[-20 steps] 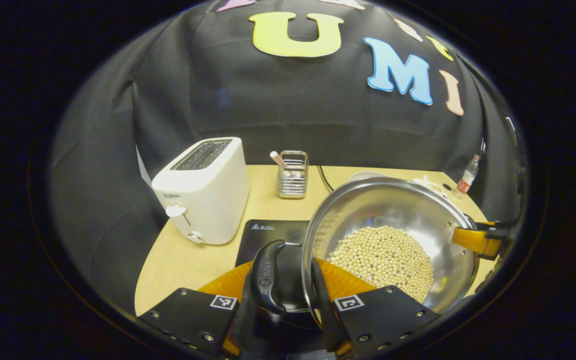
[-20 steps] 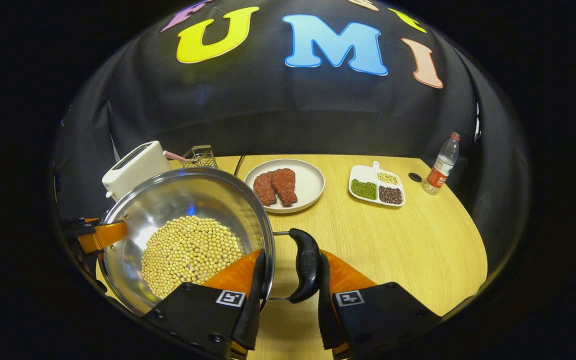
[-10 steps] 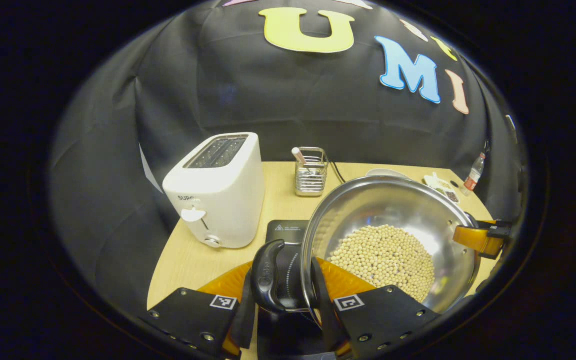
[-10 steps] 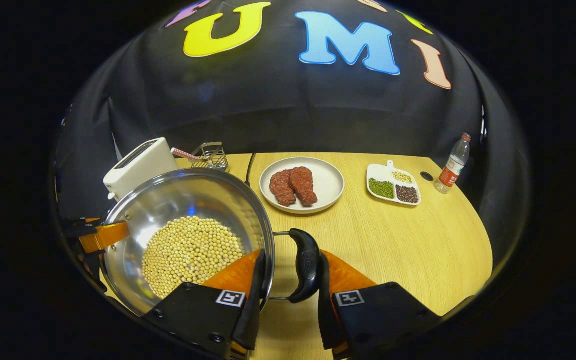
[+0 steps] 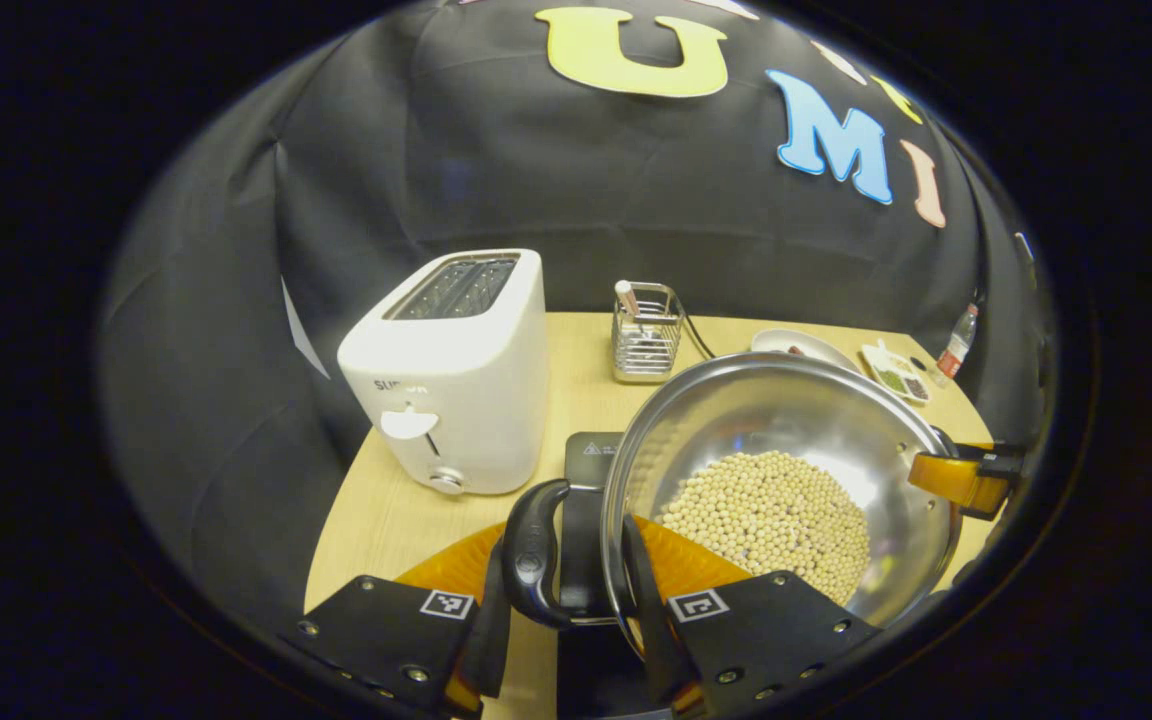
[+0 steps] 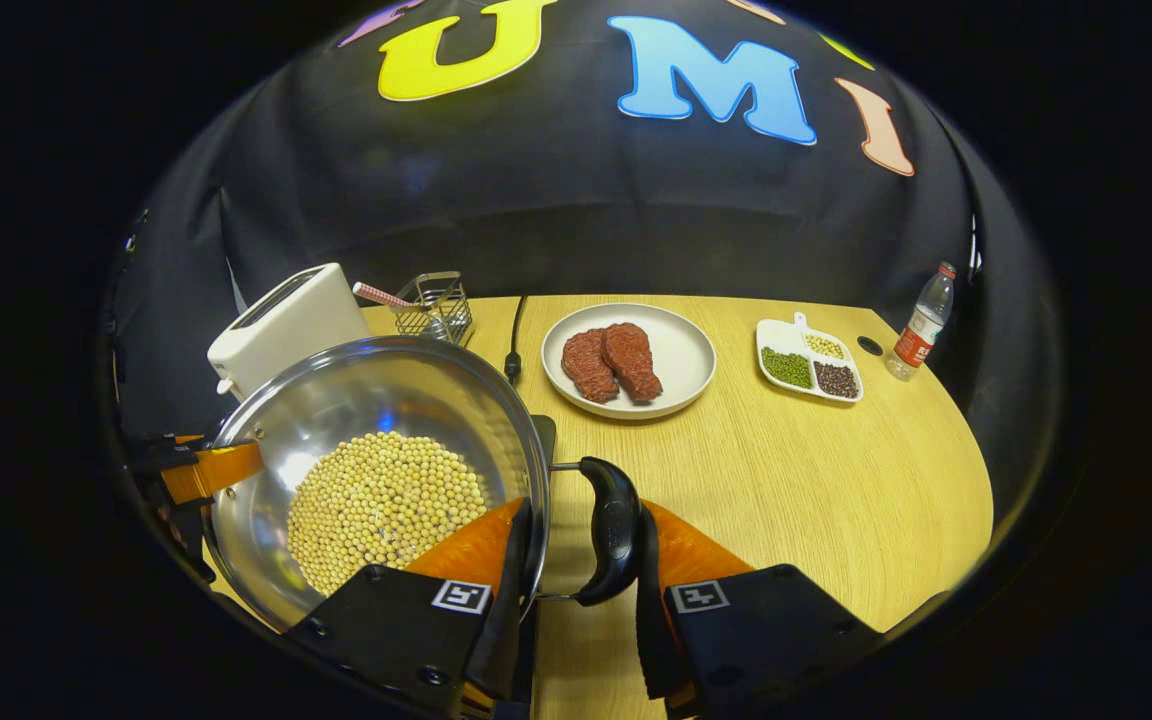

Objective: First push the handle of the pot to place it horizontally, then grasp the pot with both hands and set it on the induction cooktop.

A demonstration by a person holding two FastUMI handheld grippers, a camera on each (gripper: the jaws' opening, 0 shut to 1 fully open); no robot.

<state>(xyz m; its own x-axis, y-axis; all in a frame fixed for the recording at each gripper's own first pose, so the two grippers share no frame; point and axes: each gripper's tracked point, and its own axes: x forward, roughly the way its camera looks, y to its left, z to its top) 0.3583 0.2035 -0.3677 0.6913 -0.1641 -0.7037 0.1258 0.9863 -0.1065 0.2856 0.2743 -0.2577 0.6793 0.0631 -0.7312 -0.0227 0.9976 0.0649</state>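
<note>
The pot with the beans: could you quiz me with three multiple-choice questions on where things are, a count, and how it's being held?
1. What stands beside the toaster?
A. a wire holder
B. a kettle
C. a mug

2. How many meat pieces lie on the round plate?
A. one
B. two
C. four

3. How is the pot held?
A. by one handle
B. by its rim alone
C. by both handles

Answers: 1 A, the wire holder is next to it. 2 B, two pieces lie together. 3 C, the left gripper and right gripper each have jaws closed on a handle.
</note>
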